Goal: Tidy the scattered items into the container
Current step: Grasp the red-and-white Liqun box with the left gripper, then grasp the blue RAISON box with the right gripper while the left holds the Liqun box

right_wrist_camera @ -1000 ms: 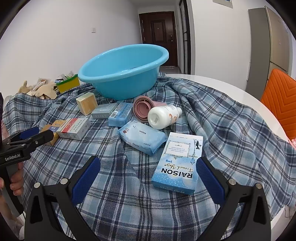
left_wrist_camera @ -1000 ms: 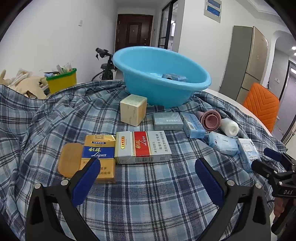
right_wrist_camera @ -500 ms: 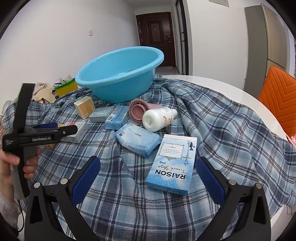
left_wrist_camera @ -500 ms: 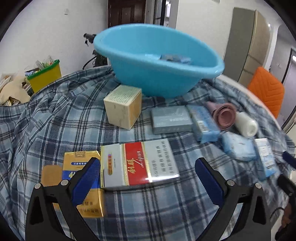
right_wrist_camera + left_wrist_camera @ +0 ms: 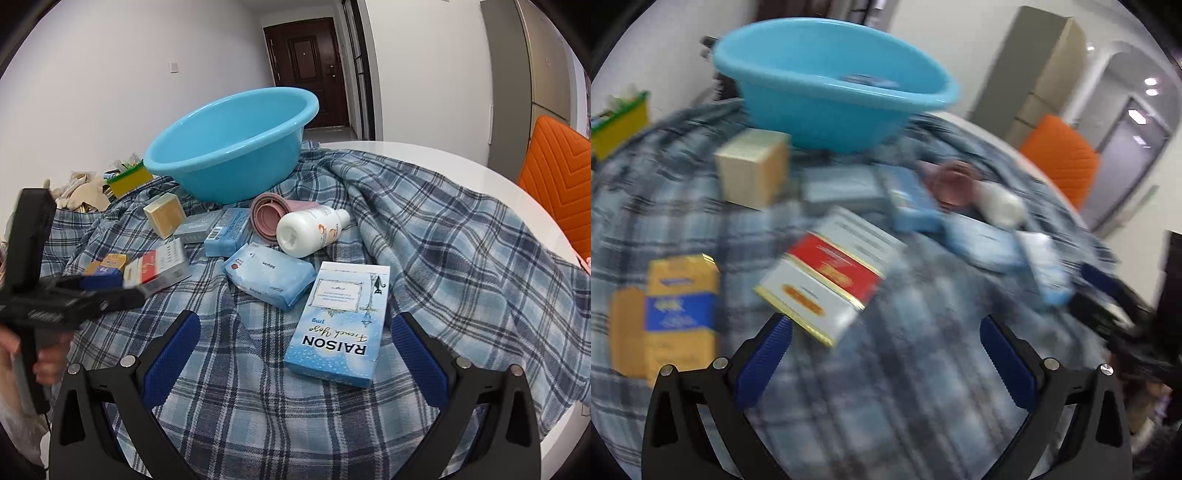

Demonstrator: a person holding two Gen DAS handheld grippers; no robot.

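Lying just ahead of the left gripper (image 5: 884, 354): red-and-white carton (image 5: 829, 277), flat on the plaid cloth (image 5: 905, 369) over the surface, toward the left jaw; near corner beside that pad, none of it between the jaws. Long axis: diagonal, near-left to far-right across the jaw line. Left view blurred; contact cannot be told. Left jaws: wide, empty. Right gripper (image 5: 295, 354): jaws wide, empty, with the RAISON box (image 5: 341, 319) lying between and just beyond them, long axis running away from the camera. Nearer hand for the carton: left. Basin (image 5: 827, 85): beyond the items, upright, one small pack inside. Judgement: the left wrist needs to turn or shift left to straddle the carton's short side.
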